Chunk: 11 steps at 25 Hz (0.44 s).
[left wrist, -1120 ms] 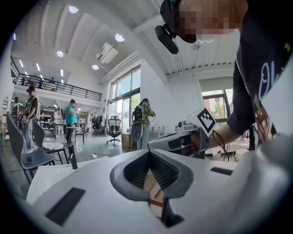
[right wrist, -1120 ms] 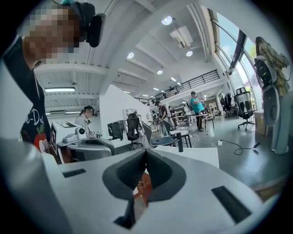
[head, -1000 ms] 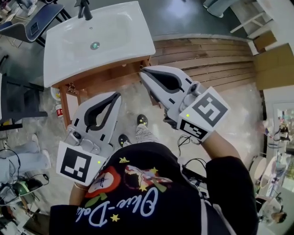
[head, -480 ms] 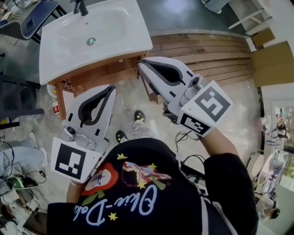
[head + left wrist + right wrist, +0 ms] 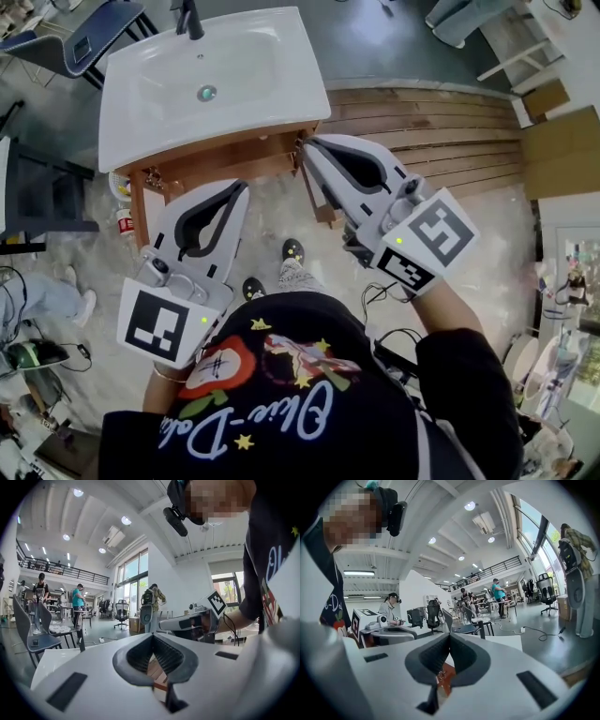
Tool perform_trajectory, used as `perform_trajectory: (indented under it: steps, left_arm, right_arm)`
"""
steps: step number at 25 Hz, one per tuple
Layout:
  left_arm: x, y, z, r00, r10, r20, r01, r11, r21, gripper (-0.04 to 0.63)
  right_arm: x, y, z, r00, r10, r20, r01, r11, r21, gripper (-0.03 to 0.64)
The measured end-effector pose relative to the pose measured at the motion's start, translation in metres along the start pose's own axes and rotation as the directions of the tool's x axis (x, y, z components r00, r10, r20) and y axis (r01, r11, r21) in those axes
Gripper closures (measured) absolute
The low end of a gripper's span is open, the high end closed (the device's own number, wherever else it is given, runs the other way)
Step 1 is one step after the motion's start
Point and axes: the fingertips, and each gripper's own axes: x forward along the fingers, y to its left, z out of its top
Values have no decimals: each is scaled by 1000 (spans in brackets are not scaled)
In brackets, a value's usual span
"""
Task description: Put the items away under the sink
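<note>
A white sink [image 5: 206,80] sits on a wooden cabinet [image 5: 225,161] at the upper left of the head view. My left gripper [image 5: 242,187] is just in front of the cabinet's front edge; it is shut and holds nothing. My right gripper [image 5: 303,146] points at the cabinet's right front corner and is also shut and empty. In the left gripper view the left gripper [image 5: 152,635] has its jaws meeting at the tip, with the right gripper [image 5: 187,620] beyond it. The right gripper view shows the right gripper [image 5: 450,634] closed, with the left gripper [image 5: 393,632] at its left.
A small bottle [image 5: 122,225] with a red label stands on the floor left of the cabinet. Wooden decking [image 5: 422,122] lies to the right, with a cardboard box [image 5: 562,141] beyond it. A dark chair [image 5: 66,47] stands at the upper left. My shoes [image 5: 292,249] are below the grippers.
The head view has shifted a little. Both grippers stay shut and keep nearly the same places in front of the cabinet.
</note>
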Motion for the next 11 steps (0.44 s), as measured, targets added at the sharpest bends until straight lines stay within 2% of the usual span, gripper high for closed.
perform_trajectory:
  steps: [11]
  left_arm:
    - [-4, 12, 4, 999, 31, 11, -31, 999, -23, 588]
  right_arm:
    - [7, 10, -1, 1000, -8, 17, 7, 1000, 30, 609]
